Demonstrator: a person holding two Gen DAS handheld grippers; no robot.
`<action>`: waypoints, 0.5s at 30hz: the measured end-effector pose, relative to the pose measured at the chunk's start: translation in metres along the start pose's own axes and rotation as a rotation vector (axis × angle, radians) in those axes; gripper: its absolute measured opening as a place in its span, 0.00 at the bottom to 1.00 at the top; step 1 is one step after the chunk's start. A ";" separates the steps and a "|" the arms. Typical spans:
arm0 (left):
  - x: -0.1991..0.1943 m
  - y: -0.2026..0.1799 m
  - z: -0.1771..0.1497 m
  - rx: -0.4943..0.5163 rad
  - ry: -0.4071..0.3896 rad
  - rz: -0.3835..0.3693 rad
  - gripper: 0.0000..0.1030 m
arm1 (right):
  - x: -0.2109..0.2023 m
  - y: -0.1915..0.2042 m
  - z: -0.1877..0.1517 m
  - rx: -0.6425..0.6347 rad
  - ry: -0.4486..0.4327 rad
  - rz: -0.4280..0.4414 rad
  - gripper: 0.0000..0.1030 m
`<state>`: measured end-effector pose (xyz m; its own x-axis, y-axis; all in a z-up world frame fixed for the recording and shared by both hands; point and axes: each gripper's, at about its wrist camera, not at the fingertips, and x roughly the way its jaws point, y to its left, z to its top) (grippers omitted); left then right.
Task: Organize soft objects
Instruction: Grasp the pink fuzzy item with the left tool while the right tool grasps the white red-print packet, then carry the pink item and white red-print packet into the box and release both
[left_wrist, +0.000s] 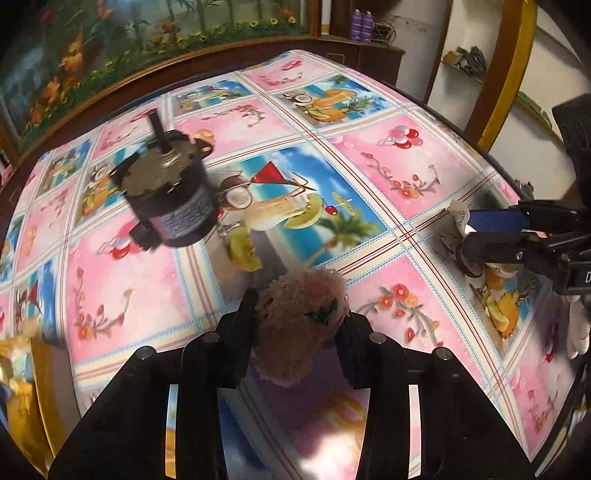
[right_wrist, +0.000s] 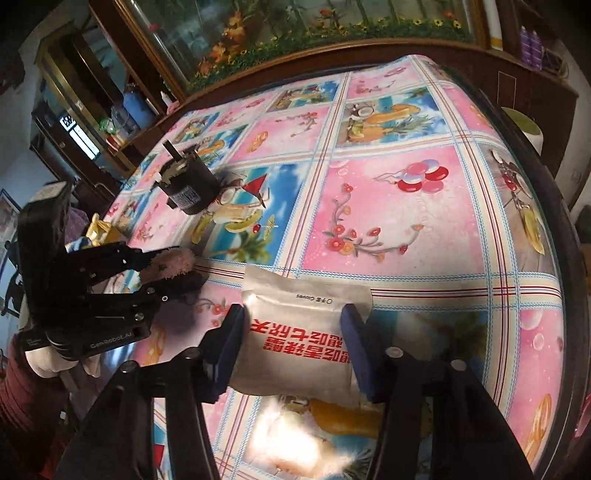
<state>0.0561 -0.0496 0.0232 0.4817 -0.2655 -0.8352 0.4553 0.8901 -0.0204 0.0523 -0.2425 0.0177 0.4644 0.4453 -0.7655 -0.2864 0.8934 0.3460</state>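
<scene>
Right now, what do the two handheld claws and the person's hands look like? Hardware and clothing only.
Both are black, angular linkage frames with round silver pivot bolts. The left claw has black pads; its body carries white "GenRobot.AI" lettering in the right wrist view. The right claw has blue pads. White gloves cover both hands, and a dark red knitted sleeve shows at the left one. No cables visible.

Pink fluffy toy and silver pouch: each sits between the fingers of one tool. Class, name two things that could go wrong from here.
1. The left tool pinches only the near end of the pink fluffy toy; its pile may compress and slip out.
2. The right tool squeezes the silver pouch at its sides; it could buckle or slide free when lifted.
</scene>
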 end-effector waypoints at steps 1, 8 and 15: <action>-0.007 0.003 -0.003 -0.022 -0.014 -0.008 0.37 | -0.003 0.002 -0.001 -0.002 -0.005 0.003 0.40; -0.066 0.011 -0.034 -0.109 -0.125 -0.041 0.37 | -0.018 0.017 -0.009 -0.030 -0.044 -0.084 0.26; -0.124 0.025 -0.070 -0.207 -0.240 -0.080 0.37 | -0.047 0.020 -0.026 -0.028 -0.102 -0.169 0.11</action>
<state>-0.0452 0.0314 0.0876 0.6244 -0.3954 -0.6737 0.3488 0.9128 -0.2125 0.0030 -0.2469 0.0472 0.5896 0.2939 -0.7523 -0.2200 0.9547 0.2005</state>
